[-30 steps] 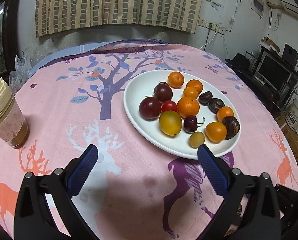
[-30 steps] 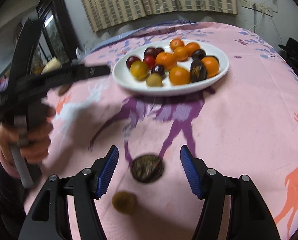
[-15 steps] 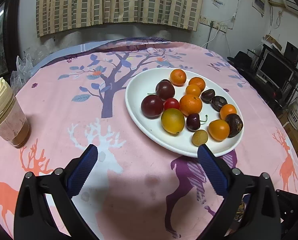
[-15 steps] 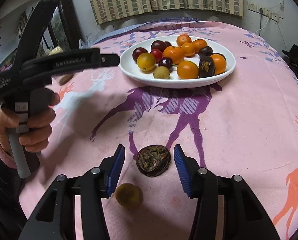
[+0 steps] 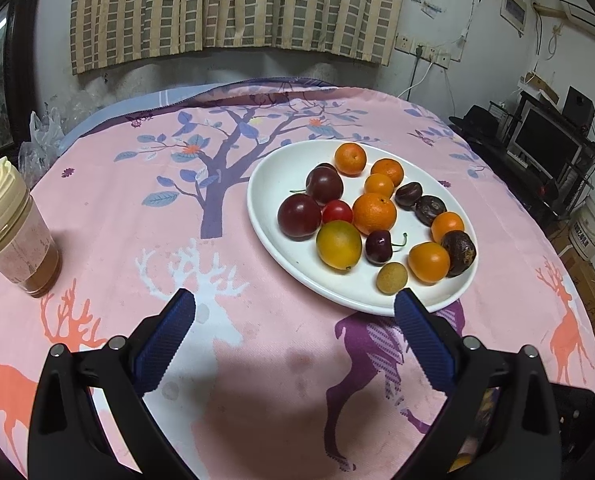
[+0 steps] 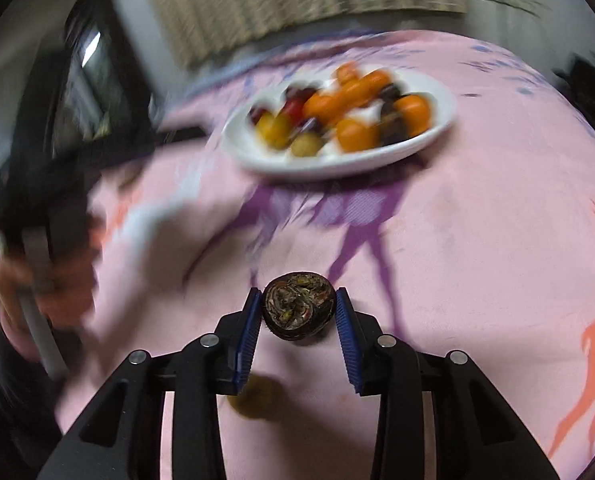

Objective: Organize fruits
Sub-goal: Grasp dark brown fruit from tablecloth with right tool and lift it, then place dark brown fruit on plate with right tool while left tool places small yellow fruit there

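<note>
A white plate [image 5: 269, 184] on the pink tablecloth holds several fruits: oranges, dark plums, a cherry, a yellow fruit [image 5: 338, 244] and a small tan fruit [image 5: 392, 277]. My left gripper [image 5: 293, 316] is open and empty, just in front of the plate's near rim. In the right wrist view my right gripper [image 6: 298, 312] is shut on a dark wrinkled passion fruit [image 6: 298, 311], held above the cloth. A small tan fruit [image 6: 253, 396] lies on the cloth below the left finger. The plate [image 6: 437, 92] is blurred farther ahead.
A lidded jar [image 5: 13, 232] with brown contents stands at the table's left edge. A plastic bag [image 5: 41, 136] sits at the back left. The person's hand with the left gripper [image 6: 45, 240] shows at the left of the right wrist view.
My right gripper has closed on the passion fruit and lifted it from the cloth; the view is now blurred by motion. The left gripper has barely moved.
</note>
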Available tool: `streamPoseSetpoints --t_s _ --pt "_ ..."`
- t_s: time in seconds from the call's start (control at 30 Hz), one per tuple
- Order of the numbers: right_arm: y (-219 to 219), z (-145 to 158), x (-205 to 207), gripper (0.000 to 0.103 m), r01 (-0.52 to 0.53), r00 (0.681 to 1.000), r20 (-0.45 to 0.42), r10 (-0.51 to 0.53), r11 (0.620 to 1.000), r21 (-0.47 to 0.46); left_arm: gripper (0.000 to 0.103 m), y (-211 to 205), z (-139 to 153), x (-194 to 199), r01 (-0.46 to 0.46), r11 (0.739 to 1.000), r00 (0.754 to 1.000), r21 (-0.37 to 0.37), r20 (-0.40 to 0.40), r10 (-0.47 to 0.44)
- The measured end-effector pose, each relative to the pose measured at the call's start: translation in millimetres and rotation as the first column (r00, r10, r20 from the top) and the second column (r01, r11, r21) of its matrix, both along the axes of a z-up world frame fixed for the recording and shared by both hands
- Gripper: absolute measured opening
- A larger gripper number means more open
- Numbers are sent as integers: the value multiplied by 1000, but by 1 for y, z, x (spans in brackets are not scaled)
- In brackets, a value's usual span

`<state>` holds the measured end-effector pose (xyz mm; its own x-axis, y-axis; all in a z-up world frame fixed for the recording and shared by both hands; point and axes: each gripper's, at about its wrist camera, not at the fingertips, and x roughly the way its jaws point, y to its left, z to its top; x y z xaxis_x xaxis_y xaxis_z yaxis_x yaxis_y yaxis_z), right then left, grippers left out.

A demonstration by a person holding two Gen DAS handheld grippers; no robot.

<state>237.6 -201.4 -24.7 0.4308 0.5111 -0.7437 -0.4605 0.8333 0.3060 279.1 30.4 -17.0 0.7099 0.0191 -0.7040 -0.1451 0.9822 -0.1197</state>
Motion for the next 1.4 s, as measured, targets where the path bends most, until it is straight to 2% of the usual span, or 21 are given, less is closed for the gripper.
streamPoseSetpoints --t_s 0.13,0.23,0.33,0.43,0.53,0.63,0.77,0.93,1.03,1.23,1.4 --pt "-33 7 10 38 174 984 36 -176 983 63 98 -9 -4 -5 73 993 996 -95 -40 -77" --pt "-42 8 12 38 224 973 47 -227 973 64 98 -37 -9 -17 232 964 967 -133 -72 -243" --pt "-43 6 13 38 233 971 41 -235 971 60 98 -76 -13 -41 426 901 899 -80 -75 -431" --pt "-43 4 15 38 237 971 28 -238 970 52 96 -109 -18 -71 557 828 830 60 -67 -554" --pt "-43 2 14 38 233 972 22 -234 971 46 79 -126 -28 -83 623 775 782 104 -99 -615" --pt "-42 -2 16 38 223 975 -9 -223 973 52 65 -129 -36 -82 635 766 771 97 -135 -622" --pt "-42 -3 16 38 222 975 -10 -222 974 53 58 -131 -43 -79 638 764 767 94 -163 -620" --pt "-41 -5 17 38 219 976 -24 -218 975 50 48 -133 -50 -84 661 744 747 98 -183 -639" --pt "-41 -5 17 38 219 976 -24 -218 974 50 36 -134 -54 -84 671 736 736 90 -194 -648" --pt "-42 -5 17 38 220 976 -25 -218 974 50 27 -135 -55 -85 679 729 730 89 -193 -656" --pt "-43 -5 18 38 222 975 -26 -221 974 52 27 -133 -54 -84 677 732 731 75 -186 -657"
